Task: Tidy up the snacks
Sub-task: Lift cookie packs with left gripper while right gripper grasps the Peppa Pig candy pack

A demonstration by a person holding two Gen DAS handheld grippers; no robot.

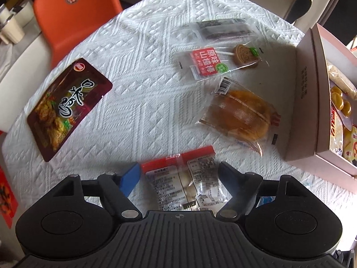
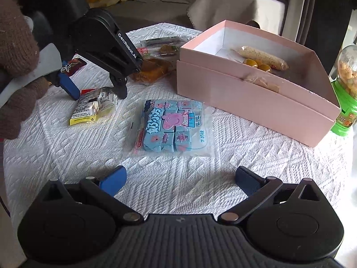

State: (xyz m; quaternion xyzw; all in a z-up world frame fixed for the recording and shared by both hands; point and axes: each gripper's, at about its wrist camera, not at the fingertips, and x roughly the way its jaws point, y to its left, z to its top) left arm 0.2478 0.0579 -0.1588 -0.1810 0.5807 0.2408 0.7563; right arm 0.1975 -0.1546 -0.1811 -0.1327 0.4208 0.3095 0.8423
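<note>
My left gripper [image 1: 178, 169] is open, its fingers on either side of a small red-and-yellow snack packet [image 1: 185, 178] lying on the white cloth; the right wrist view shows the same gripper [image 2: 99, 93] straddling that packet [image 2: 93, 106]. My right gripper [image 2: 180, 176] is open and empty, just short of a blue Peppa Pig candy pack [image 2: 173, 126]. A pink box [image 2: 256, 93] with several snacks inside stands at the right. A wrapped orange cake [image 1: 241, 116], a hawthorn lollipop pack [image 1: 214, 61], a clear dark-labelled pack [image 1: 223, 29] and a dark red packet [image 1: 67, 109] lie on the cloth.
An orange chair [image 1: 73, 15] stands behind the table on the left. A green bottle of round snacks [image 2: 345, 89] stands right of the box. The white textured tablecloth [image 2: 200, 178] covers a round table. A gloved hand [image 2: 15, 67] holds the left gripper.
</note>
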